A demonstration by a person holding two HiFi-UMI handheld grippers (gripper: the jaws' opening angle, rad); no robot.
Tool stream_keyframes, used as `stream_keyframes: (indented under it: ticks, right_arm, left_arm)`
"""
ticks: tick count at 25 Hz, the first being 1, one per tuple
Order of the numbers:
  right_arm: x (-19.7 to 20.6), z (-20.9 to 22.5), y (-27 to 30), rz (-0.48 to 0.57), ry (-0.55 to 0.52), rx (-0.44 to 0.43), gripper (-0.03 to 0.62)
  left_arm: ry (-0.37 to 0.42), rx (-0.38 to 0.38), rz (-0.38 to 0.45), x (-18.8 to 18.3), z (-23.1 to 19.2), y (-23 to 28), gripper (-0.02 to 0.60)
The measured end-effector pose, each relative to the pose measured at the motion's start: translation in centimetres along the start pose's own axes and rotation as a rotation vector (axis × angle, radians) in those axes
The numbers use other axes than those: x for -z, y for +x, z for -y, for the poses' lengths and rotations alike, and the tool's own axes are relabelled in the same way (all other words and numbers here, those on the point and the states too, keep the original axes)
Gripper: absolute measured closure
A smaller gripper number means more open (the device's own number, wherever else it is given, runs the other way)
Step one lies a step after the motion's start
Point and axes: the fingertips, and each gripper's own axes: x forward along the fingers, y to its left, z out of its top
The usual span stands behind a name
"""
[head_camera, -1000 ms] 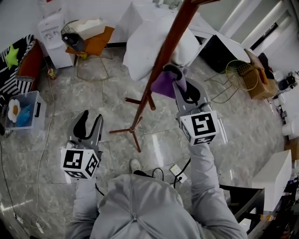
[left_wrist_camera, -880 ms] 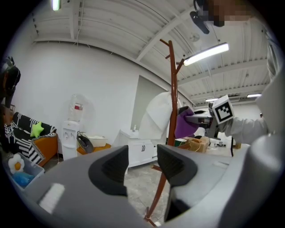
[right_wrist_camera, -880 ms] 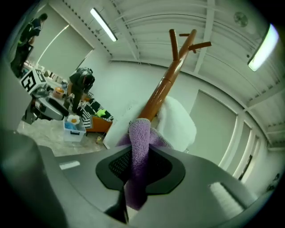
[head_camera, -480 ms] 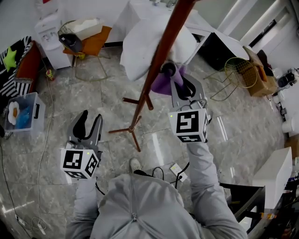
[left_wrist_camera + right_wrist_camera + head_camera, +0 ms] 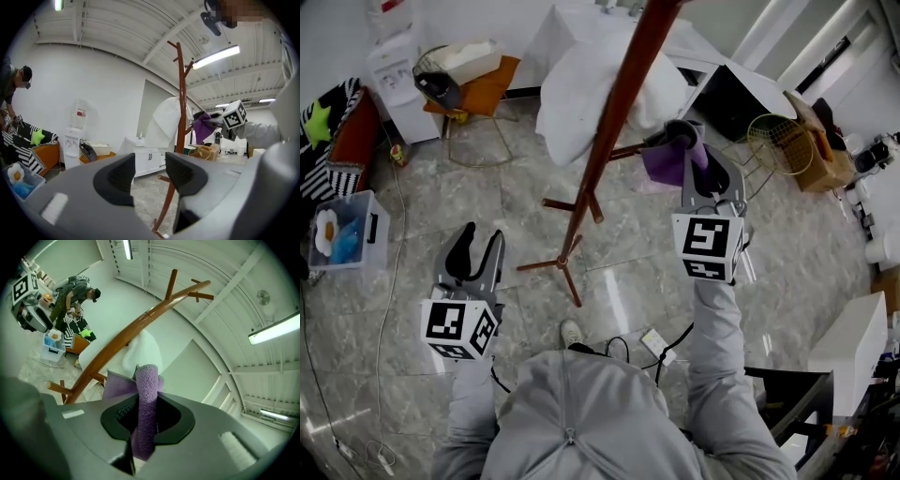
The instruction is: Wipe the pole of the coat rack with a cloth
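The brown wooden pole (image 5: pixel 609 122) of the coat rack leans from the top of the head view down to its feet (image 5: pixel 567 258). My right gripper (image 5: pixel 689 150) is shut on a folded purple cloth (image 5: pixel 667 164), held just right of the pole near a side peg and apart from the pole. In the right gripper view the cloth (image 5: pixel 145 408) stands pinched between the jaws, with the pole (image 5: pixel 124 338) behind it. My left gripper (image 5: pixel 483 242) hangs low at the left, open and empty. The left gripper view shows the pole (image 5: pixel 182 117) and the cloth (image 5: pixel 202 127).
A white garment (image 5: pixel 581 94) hangs on the rack. Around the floor stand an orange chair (image 5: pixel 487 84), a water dispenser (image 5: pixel 394 70), a clear plastic box (image 5: pixel 342 230), a wire basket (image 5: pixel 783 145) and a white cabinet (image 5: pixel 848 352). Cables trail near my feet. A person (image 5: pixel 75 291) stands at the left.
My right gripper has carried the purple cloth up along the pole and then off it to the right. The left gripper has stayed where it was.
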Motion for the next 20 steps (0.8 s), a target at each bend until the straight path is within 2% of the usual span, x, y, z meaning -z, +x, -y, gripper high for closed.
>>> stream_keyframes:
  ticks: [11,16,20]
  right_arm:
    - [3.1,4.4,-2.1,-0.063,0.021,0.104,0.540]
    - [4.7,4.0,-3.4,-0.094,0.027,0.096,0.540]
    - [6.0,2.2,-4.3,-0.110,0.033,0.059,0.540]
  left_arm:
    - [0.006,0.013,0.000,-0.2,0.4,0.2,0.367]
    - [0.010,0.025,-0.005,-0.1,0.7,0.2,0.367]
    - [0.018,0.030,-0.005,-0.2,0.8,0.1,0.367]
